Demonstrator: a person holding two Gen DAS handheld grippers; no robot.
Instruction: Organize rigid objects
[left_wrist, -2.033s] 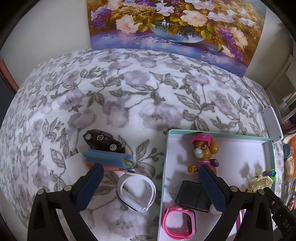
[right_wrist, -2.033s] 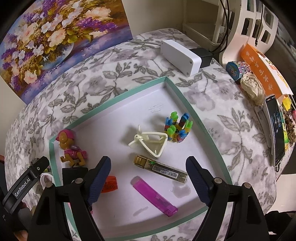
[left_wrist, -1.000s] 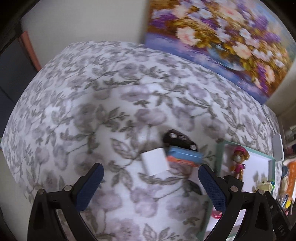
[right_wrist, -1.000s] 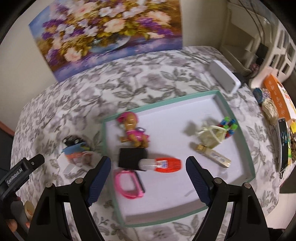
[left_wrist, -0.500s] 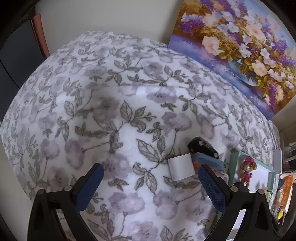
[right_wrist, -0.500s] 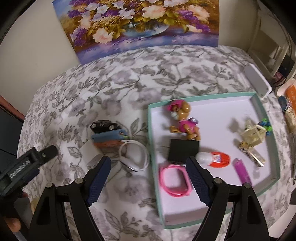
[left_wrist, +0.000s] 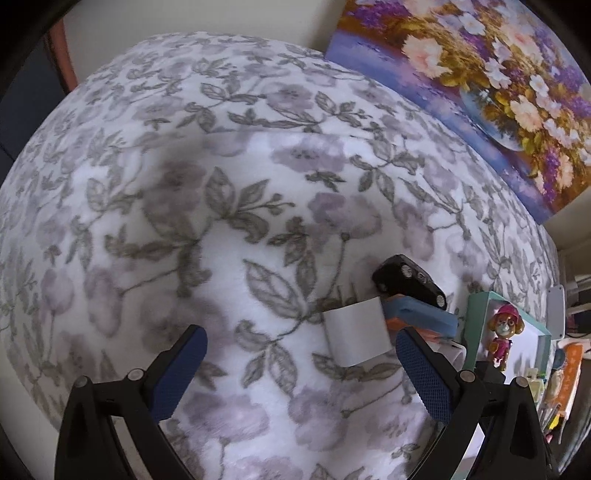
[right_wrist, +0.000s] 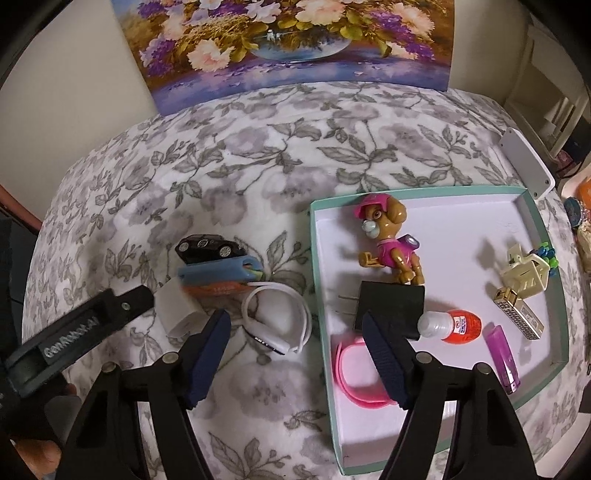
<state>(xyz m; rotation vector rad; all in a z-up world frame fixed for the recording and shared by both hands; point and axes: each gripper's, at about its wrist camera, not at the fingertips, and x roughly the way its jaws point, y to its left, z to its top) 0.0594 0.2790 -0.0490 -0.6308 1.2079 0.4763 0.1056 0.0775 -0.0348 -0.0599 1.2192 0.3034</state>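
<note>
Floral-clothed table (right_wrist: 258, 155) bearing a teal-rimmed tray (right_wrist: 546, 236) of toys, with white charger (right_wrist: 177, 310), black toy car (right_wrist: 208, 247) and white wristband (right_wrist: 277, 317) just left; both tongs (left_wrist: 299, 365) (right_wrist: 295, 350) spread, empty.

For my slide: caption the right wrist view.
Open right gripper hovers between white wristband on floral cloth and teal-rimmed tray.

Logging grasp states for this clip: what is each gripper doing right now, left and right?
Left gripper: open, holding nothing, above the floral cloth.
Right gripper: open, holding nothing, near the tray's left edge.
</note>
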